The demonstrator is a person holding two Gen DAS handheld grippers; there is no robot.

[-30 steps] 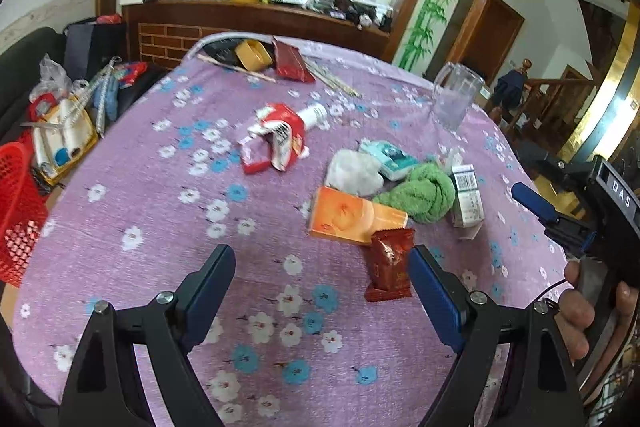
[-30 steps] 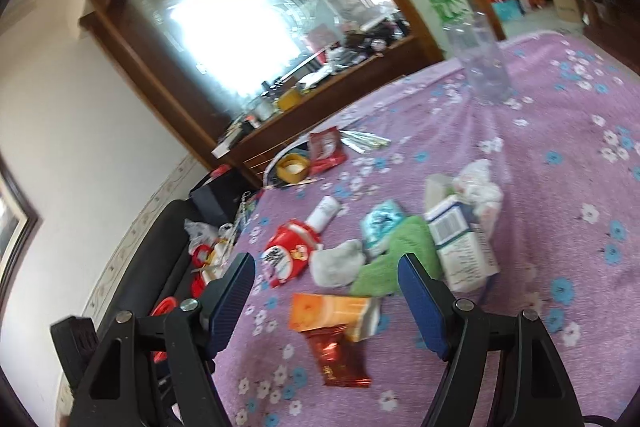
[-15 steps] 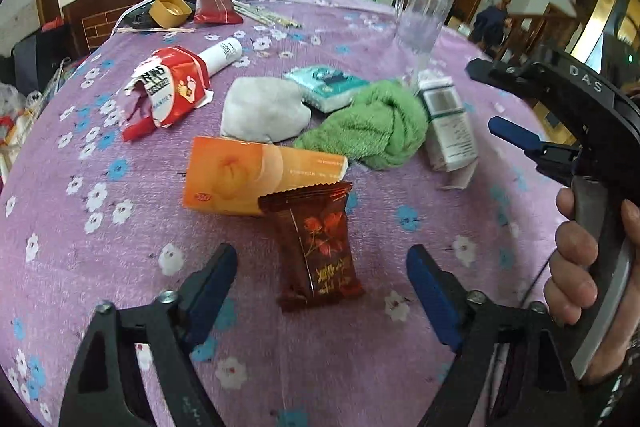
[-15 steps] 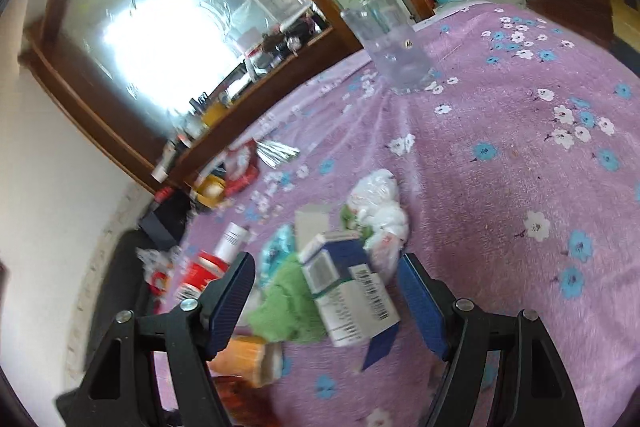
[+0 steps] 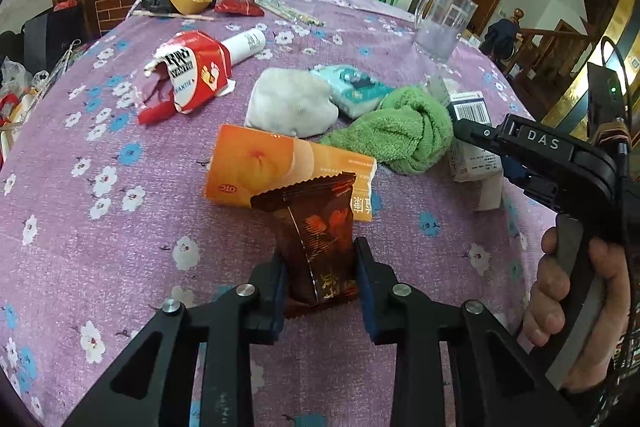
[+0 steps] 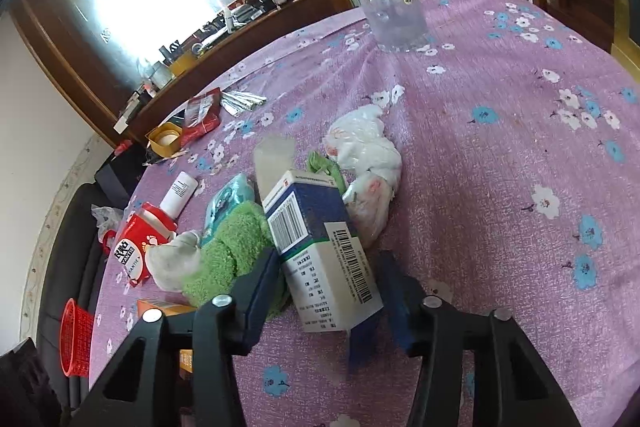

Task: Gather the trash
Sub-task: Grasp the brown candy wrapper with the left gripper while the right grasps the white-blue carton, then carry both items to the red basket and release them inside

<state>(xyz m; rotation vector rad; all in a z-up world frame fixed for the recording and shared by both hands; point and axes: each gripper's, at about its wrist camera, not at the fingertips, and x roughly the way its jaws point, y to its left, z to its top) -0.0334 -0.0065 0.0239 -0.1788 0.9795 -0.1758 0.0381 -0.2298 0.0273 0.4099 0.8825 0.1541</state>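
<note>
The left gripper (image 5: 320,281) is squeezed tight on the crinkly dark brown snack wrapper (image 5: 316,227) lying on the purple flowered tablecloth (image 5: 100,235), so it should lift slowly and straight up so the thin wrapper does not slip out. The right gripper (image 6: 328,281) is closing around the blue and white cardboard box (image 6: 320,251), which leans beside the fluffy green towel (image 6: 228,251); its pads should sit flat on the box sides. Farther off, the tall clear glass mug (image 6: 386,1) looks empty, and the small red plastic basket (image 6: 74,339) beyond the table edge shows nothing inside that I can tell.
</note>
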